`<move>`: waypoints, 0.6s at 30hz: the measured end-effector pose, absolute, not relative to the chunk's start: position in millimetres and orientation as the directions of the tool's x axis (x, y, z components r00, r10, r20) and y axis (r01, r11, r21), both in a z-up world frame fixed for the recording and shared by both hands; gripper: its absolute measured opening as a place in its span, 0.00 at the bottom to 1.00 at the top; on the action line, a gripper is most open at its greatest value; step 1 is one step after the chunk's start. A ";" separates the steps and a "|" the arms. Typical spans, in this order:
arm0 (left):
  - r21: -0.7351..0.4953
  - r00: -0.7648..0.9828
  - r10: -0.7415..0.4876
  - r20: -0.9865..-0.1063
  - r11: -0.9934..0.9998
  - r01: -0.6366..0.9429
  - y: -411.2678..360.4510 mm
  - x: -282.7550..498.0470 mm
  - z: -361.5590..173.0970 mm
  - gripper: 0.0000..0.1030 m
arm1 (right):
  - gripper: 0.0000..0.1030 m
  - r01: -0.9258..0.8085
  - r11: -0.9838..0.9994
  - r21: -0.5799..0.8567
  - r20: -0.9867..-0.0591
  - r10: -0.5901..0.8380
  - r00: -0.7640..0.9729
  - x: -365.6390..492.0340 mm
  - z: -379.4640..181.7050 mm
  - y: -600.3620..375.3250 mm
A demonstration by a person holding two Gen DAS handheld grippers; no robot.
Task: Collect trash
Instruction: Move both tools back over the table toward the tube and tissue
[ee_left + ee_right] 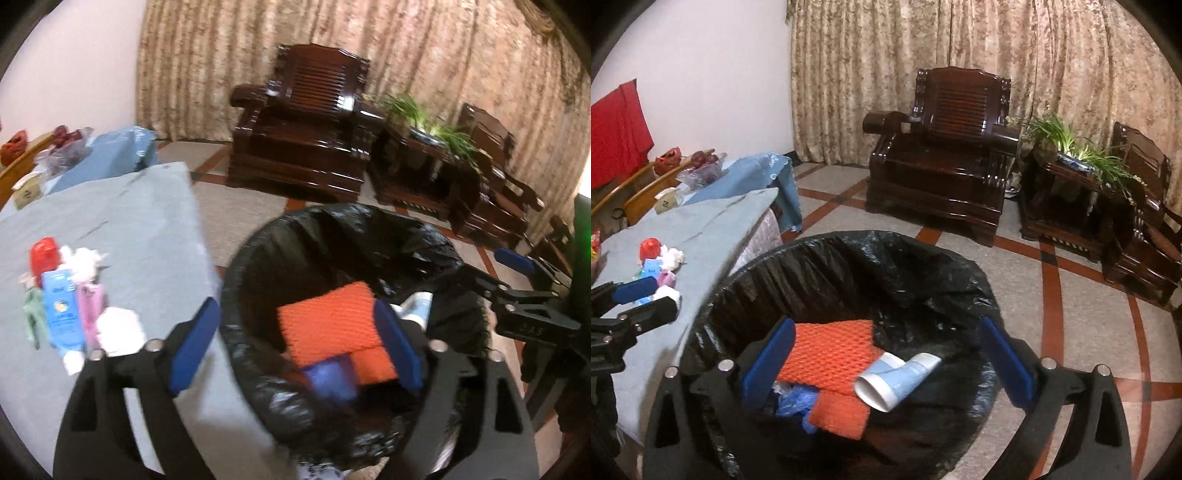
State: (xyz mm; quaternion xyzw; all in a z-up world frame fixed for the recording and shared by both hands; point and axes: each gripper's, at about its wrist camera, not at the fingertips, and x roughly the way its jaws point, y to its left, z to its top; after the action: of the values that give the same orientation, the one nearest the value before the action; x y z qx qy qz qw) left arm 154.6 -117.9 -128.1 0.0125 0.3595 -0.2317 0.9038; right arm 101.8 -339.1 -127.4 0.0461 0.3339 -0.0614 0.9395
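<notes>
A bin with a black liner [258, 258] stands beside the grey-clothed table [129, 221]. In it lie orange foam netting [328, 317], a blurred blue scrap [332, 376] and a blue-and-white tube [897, 380]. My left gripper [295, 347] hangs open over the bin's left rim with nothing between its blue pads. Open as well and holding nothing, my right gripper [886, 363] is above the bin [923, 273] and the netting [831, 358]. A pile of trash [70, 295] sits on the table: a red-capped item, blue and pink tubes, white tissues. The same trash pile [661, 269] shows past the left gripper [646, 301].
Dark wooden armchairs [942, 155] and a side table with a plant [1067, 147] stand before beige curtains. A wooden chair [646, 192] with a red cloth and a bag of fruit [701, 166] are beyond the table. Tiled floor [1052, 295] lies right of the bin.
</notes>
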 end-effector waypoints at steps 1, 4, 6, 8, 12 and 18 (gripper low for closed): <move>-0.139 0.648 -0.397 -0.651 0.901 0.412 -110.2 153.1 -126.2 0.88 | 0.94 0.139 0.989 0.054 -0.631 -0.075 0.772 101.9 -126.8 -336.2; -0.117 0.685 -0.347 -0.640 0.926 0.360 -85.4 150.6 -120.6 0.90 | 0.94 0.120 0.990 0.068 -0.621 -0.052 0.782 104.1 -122.6 -328.8; -0.112 0.704 -0.312 -0.638 0.942 0.316 -65.2 149.6 -117.1 0.91 | 0.94 0.096 0.992 0.083 -0.614 -0.025 0.789 106.6 -119.9 -316.6; -0.111 0.718 -0.284 -0.636 0.954 0.279 -46.3 148.5 -114.9 0.91 | 0.94 0.073 0.993 0.094 -0.611 0.000 0.792 109.2 -117.6 -305.2; -0.097 0.747 -0.215 -0.629 0.975 0.199 -7.6 144.6 -109.6 0.91 | 0.94 0.019 0.994 0.103 -0.604 0.048 0.795 116.3 -113.9 -276.0; -0.081 0.777 -0.117 -0.619 0.993 0.084 43.4 138.1 -100.9 0.91 | 0.94 -0.080 0.991 0.109 -0.597 0.130 0.792 129.3 -108.2 -229.0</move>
State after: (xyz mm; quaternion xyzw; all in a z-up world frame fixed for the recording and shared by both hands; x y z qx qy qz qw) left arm 138.1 43.4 -100.9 -0.0245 0.3297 -0.0533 0.9423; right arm 129.3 -229.0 -108.2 0.0389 0.3176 0.0555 0.9458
